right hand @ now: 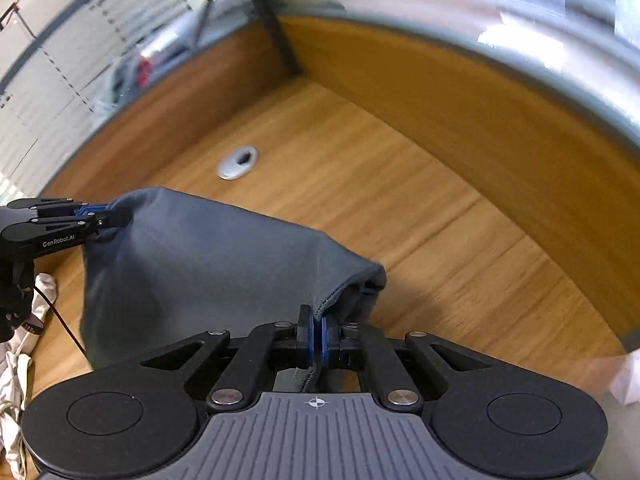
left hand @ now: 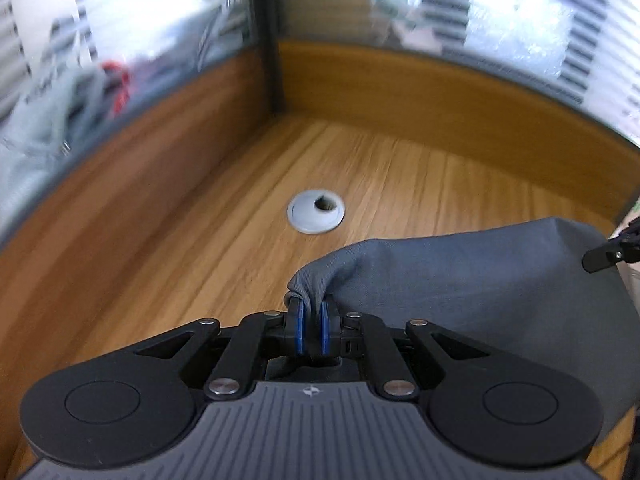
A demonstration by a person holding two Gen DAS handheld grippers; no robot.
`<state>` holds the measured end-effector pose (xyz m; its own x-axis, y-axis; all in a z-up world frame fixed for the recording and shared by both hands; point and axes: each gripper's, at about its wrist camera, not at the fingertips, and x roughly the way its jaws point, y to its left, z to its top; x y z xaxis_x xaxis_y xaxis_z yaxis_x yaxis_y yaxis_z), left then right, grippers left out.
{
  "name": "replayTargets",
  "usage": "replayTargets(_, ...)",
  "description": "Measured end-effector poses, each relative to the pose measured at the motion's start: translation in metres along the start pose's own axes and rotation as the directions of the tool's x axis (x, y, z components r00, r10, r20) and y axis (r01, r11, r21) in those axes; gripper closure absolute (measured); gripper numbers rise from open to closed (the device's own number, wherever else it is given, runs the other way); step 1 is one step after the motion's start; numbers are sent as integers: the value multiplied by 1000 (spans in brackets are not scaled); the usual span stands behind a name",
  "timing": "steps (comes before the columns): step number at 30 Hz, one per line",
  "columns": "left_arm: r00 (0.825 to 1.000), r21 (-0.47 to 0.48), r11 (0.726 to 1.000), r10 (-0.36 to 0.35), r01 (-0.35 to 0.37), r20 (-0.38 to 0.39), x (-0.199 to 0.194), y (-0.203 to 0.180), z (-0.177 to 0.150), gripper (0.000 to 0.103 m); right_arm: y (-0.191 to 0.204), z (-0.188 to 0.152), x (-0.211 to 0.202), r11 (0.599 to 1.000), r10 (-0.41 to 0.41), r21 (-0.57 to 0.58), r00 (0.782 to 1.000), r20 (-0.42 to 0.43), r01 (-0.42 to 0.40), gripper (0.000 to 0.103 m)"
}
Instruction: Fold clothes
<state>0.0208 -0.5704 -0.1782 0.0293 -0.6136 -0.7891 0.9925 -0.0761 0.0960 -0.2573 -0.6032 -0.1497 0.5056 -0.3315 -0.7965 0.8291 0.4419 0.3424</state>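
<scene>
While stretched taut, grey garment (right hand: pixel 208 256)

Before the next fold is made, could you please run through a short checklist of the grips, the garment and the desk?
1. Left gripper pinching a corner of the grey garment: ok, cloth is bunched between the blue pads.
2. Right gripper clamped on the garment's hemmed edge: ok, the hem runs through the closed pads.
3. Cloth spread between the two grippers: ok, it spans both without a twist that I can see.
4. Wooden desk ahead free for laying down: ok, only the cable grommet sits there.
5. White cloth near the lower edge clear of the garment: cannot tell.
6. Garment's lower part lying flat: cannot tell, hidden.
</scene>
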Motion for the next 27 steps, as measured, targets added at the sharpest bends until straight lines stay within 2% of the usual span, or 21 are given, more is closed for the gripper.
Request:
replayTargets(2, 1000, 8, 1000, 8, -8, -22, 16, 0, 0, 91, -5, 0, 11, 1000, 6, 12, 1000, -14, -6, 97)
replayTargets(4, 999, -10, 1000, 3, -3, -37, 27, 2, -2, 84, -8, -1, 16, 1000, 6, -1, 1000, -22, -6, 93)
replayTargets(5, 999, -23, 1000, 2, -3, -44, 32, 4, -2, 83, -7, -2, 17, 1000, -5, -21, 1000, -22, 5, 91)
replayTargets(7, 999, -53, 999, -3, 1, -49, 38, 9, -2, 80, -8, -3, 19, 998, -26, -58, 999, -19, 25, 75)
replayTargets(11, 999, -112, 994, -6, 2, -34, 29, 21, 2, 61, -13, 4, 9, 997, -29, -78, 999, -32, 26, 63)
replayTargets(13, 1000, -134, 991, -9, 7, -16, 16, 28, 2, 52, -12, 8, -2, 994, -34, -102, 999, -35, 30, 61)
replayTargets(18, 1000, -148, 989, -20, 23, 21, -36, 25, -5, 47, 12, 12, -31, 969, -62, -240, 998, -15, 56, 61)
replayTargets(22, 999, -131, 991, -29, 34, 34, -74, 9, -23, 47, 42, 7, -54, 938, -12, -345, 1000, 15, 17, 61)
replayTargets(27, 998, -155, 986, -56, 59, 26, -105, -7, -54, 46, 74, -11, -65, 899, 26, -438, 999, 26, -12, 62)
